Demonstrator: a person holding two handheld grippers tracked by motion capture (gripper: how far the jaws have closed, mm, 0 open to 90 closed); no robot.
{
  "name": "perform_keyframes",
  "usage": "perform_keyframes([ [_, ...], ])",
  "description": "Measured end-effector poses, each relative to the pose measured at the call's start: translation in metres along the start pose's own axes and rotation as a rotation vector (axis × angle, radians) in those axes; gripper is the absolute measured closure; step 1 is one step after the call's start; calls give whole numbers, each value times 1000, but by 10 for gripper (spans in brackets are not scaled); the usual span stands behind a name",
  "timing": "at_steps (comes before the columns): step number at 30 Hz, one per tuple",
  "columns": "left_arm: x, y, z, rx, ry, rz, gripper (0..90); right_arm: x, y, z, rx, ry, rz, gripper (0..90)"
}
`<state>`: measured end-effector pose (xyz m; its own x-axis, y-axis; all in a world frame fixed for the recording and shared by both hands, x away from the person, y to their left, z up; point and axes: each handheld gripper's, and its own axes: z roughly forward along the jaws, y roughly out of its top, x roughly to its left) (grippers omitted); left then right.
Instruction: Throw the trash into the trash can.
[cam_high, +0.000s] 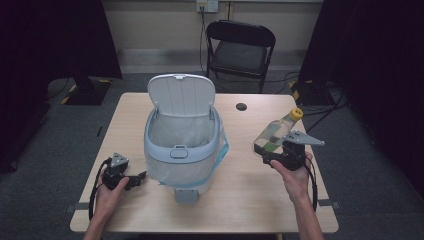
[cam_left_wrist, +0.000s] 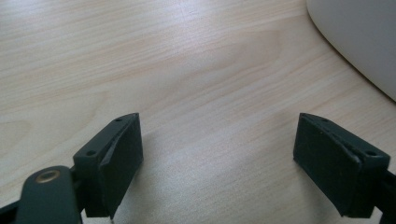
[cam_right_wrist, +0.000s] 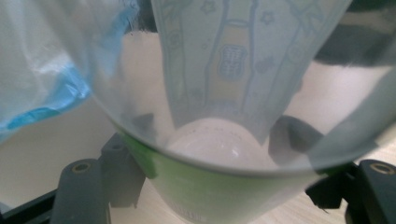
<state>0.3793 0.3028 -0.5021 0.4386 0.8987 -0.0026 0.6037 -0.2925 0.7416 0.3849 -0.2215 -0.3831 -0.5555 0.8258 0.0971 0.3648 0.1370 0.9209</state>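
Gripping the lower body of a clear plastic bottle (cam_high: 275, 134), the right gripper (cam_high: 280, 156) has its fingers (cam_right_wrist: 122, 175) spread wide around the bottle's girth, one on each side of it. Bottle: transparent wall, yellow cap (cam_high: 296, 113), green label band near the base, pale printed label visible through the wall in the right gripper view. It is tilted, cap pointing up and away from the person, base at the fingers, held off the surface (cam_high: 250, 185) to the right of the bin (cam_high: 182, 145).

Left gripper (cam_high: 141, 177): fingers (cam_left_wrist: 122, 156) wide apart with bare wood between them, lying low on the surface, just left of the bin's base.

Bin: white and pale blue, lid (cam_high: 181, 94) swung open and standing upright at the back, translucent liner bag (cam_high: 220, 152) with a blue edge folded over the rim. Behind the surface, a black folding chair (cam_high: 240, 47).
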Motion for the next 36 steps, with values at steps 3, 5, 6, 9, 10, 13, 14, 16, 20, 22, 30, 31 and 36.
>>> perform_keyframes([
  [3, 0, 0, 0, 0, 0, 0, 153, 3, 5, -3, -6, 0, -12, 274],
  [5, 0, 0, 0, 0, 0, 0, 153, 5, 7, -5, -10, 4, -20, 274],
  [6, 0, 0, 0, 0, 0, 0, 153, 6, 7, -6, -15, 5, -23, 274],
  [9, 0, 0, 0, 0, 0, 0, 153, 8, 11, -7, -20, 8, -25, 274],
  [10, 0, 0, 0, 0, 0, 0, 153, 8, 12, -8, -24, 12, -25, 274],
  [13, 0, 0, 0, 2, 0, -4, 150, 10, 17, -10, -37, 17, -35, 273],
  [14, 0, 0, 0, 2, -1, -5, 149, 11, 19, -11, -43, 19, -41, 274],
  [16, 0, 0, 0, 2, 0, -5, 149, 12, 23, -12, -53, 16, -51, 274],
  [20, 0, 0, 0, 2, -1, -5, 149, 15, 33, -16, -79, 28, -57, 274],
  [22, 0, 0, 0, 2, -1, -5, 149, 17, 38, -18, -101, 41, -54, 274],
  [30, 0, 0, 0, 2, 0, -4, 149, 24, 55, -24, -150, 42, -56, 274],
  [31, 0, 0, 0, 2, 0, -5, 149, 24, 58, -24, -152, 46, -55, 274],
  [36, 0, 0, 0, 2, 0, -5, 149, 28, 67, -27, -174, 58, -60, 274],
])
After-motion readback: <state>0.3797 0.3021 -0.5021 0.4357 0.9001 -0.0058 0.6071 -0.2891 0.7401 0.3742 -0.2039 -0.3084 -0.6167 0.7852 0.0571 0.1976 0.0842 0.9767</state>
